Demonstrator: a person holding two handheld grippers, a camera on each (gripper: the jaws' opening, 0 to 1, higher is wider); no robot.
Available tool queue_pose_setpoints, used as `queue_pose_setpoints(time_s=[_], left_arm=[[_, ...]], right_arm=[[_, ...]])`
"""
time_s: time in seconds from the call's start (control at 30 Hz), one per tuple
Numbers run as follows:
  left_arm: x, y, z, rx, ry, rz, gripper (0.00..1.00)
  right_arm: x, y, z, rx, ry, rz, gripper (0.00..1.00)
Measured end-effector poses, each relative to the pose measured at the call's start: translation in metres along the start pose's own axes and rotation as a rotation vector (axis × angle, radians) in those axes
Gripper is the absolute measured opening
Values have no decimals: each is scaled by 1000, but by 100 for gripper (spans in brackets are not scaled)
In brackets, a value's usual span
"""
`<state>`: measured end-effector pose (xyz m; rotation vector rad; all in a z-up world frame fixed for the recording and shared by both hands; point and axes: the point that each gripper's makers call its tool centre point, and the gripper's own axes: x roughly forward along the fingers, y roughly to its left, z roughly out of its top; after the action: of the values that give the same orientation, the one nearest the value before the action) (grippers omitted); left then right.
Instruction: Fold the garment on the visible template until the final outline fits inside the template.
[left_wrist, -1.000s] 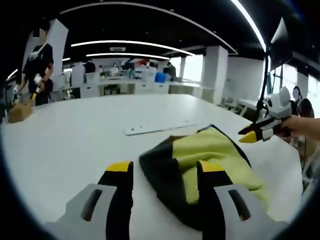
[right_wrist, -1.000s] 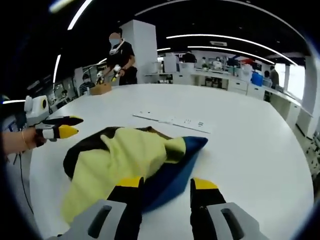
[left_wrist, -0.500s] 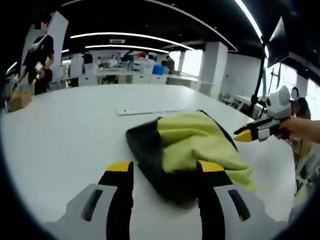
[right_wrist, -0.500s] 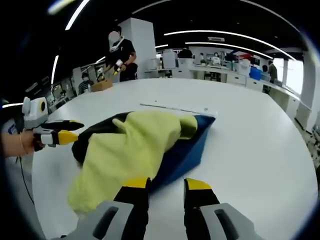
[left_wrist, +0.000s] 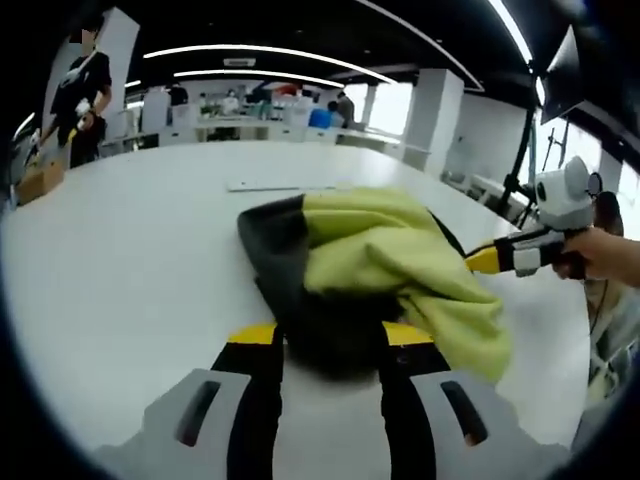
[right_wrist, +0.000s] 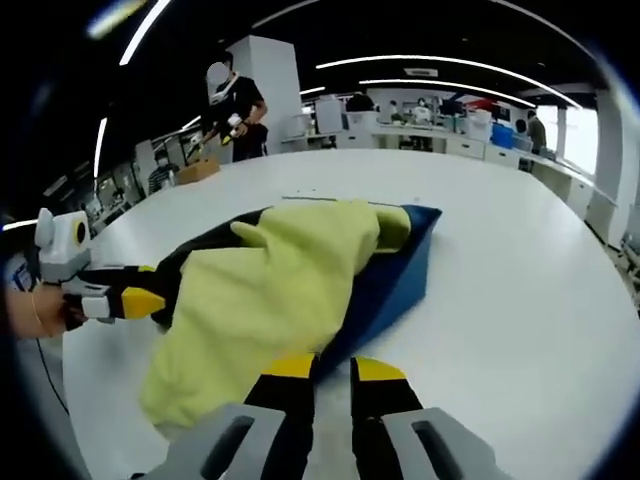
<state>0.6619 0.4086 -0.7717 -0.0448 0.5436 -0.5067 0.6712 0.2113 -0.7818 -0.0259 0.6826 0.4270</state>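
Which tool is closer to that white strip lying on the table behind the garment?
Hard to call; both tools sit on the garment's near side, with it between them and the white strip. The left tool straddles the dark edge; the right tool is at the blue edge.

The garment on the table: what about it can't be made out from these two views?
- Garment: its type; crumpled, left gripper view.
- Its near edge: behind the left gripper.
- Right gripper: whether it grips cloth; tips meet the hem, right gripper view.
- White strip: markings too small.
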Motion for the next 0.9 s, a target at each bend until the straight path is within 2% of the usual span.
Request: queue_pose_setpoints(time_s=[0.1,0.4,0.5,0.77,0.9], left_arm=[[0,0,-7,33,34,13,25],[-2,7,-7,35,50,27,5],[-6,12,-3,59,54,50,3],[-18,36,12,8,9,105,2],[-23,49,15,13,11,132,1]], right_arm=[[1,-1,-6,6,12,-10,0],[1,-6,-6,23,6,-6,0],[-2,-10,0,2,-8,-11,0],[-15,-28,17,-25,-49,-24,0],[-21,-35,23,-32,-57,-22,0]])
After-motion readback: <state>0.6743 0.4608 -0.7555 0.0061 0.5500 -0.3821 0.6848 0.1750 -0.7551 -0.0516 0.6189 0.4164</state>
